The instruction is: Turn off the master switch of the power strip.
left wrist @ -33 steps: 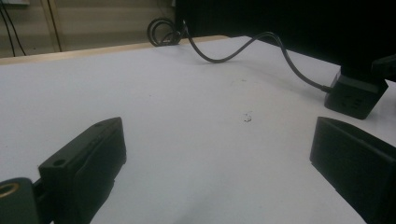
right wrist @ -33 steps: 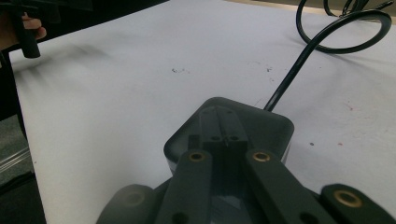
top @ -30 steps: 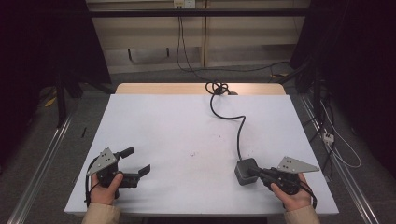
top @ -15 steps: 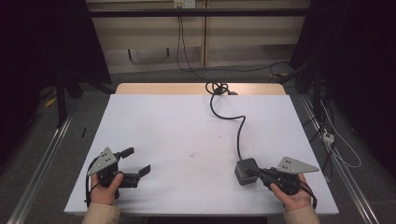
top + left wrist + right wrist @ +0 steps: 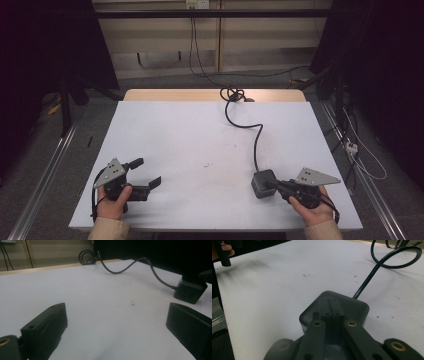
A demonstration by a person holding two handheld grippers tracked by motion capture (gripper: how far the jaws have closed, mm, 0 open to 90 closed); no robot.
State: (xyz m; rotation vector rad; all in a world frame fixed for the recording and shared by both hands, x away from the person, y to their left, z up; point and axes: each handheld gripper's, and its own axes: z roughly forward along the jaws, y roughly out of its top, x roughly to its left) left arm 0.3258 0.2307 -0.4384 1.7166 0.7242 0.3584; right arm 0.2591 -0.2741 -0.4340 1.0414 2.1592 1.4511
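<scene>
A dark grey square box (image 5: 259, 181) lies on the white table (image 5: 200, 135) near its front right, with a black cable (image 5: 256, 137) running from it to a coil at the far edge. My right gripper (image 5: 270, 184) is shut, its joined jaws lying on top of the box (image 5: 355, 307), and its tips (image 5: 329, 300) hold nothing. At the front left, my left gripper (image 5: 148, 171) stands open just above the table with nothing between its jaws. The left gripper view looks past that gripper (image 5: 116, 312) to the box (image 5: 190, 290) at the far right.
The cable coil (image 5: 231, 93) sits at the far edge on a wooden strip. Small dark specks (image 5: 206, 164) mark the table's middle. Floor rails, loose cables and a power strip (image 5: 351, 146) lie beside the table on the right.
</scene>
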